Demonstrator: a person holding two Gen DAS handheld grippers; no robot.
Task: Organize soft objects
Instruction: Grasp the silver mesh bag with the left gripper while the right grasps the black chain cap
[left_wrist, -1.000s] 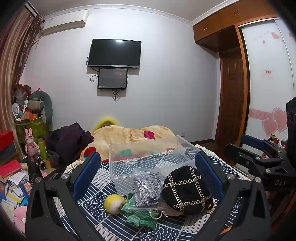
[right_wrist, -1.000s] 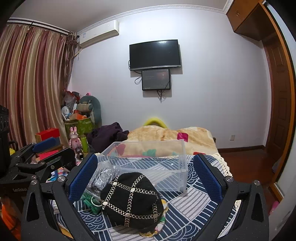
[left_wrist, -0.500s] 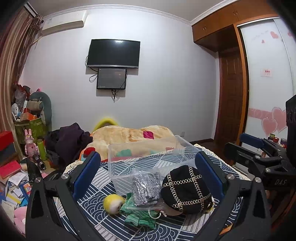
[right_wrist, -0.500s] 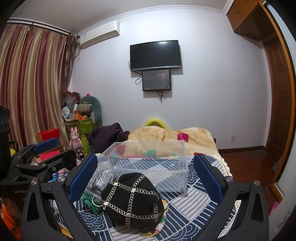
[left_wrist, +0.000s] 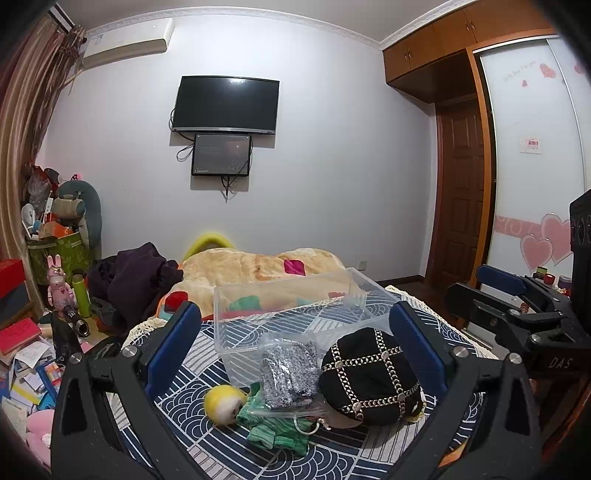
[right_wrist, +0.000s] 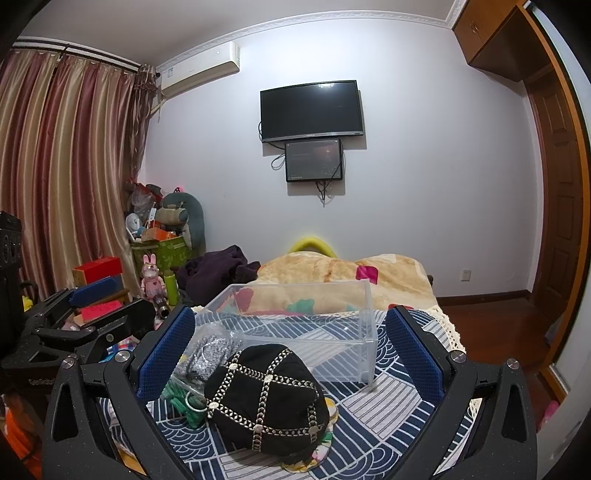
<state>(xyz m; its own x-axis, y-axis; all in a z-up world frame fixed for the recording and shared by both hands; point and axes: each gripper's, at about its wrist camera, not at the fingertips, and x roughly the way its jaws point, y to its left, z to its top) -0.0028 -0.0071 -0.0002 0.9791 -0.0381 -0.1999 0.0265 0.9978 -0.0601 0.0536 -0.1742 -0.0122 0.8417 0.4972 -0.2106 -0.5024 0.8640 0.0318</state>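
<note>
A black cap with gold chain trim (left_wrist: 369, 376) (right_wrist: 264, 398) lies on the blue patterned cloth (left_wrist: 177, 402). Beside it lie a clear bag of grey knitwear (left_wrist: 290, 373) (right_wrist: 210, 350), a green knit item (left_wrist: 275, 432) (right_wrist: 179, 400) and a yellow plush ball (left_wrist: 223, 402). A clear plastic bin (left_wrist: 288, 314) (right_wrist: 306, 325) stands behind them, with nothing in it. My left gripper (left_wrist: 295, 354) is open above the pile, holding nothing. My right gripper (right_wrist: 290, 354) is open above the cap, holding nothing.
A bed with a beige blanket (left_wrist: 251, 266) and dark clothes (left_wrist: 133, 280) lies beyond the cloth. Toys, boxes and books clutter the floor at the left (left_wrist: 55, 288). A wardrobe (left_wrist: 532, 147) and a door (left_wrist: 461, 206) stand at the right.
Both grippers have shifted very slightly; the objects sit a touch lower-left in the left view. Nothing was picked up or let go.
</note>
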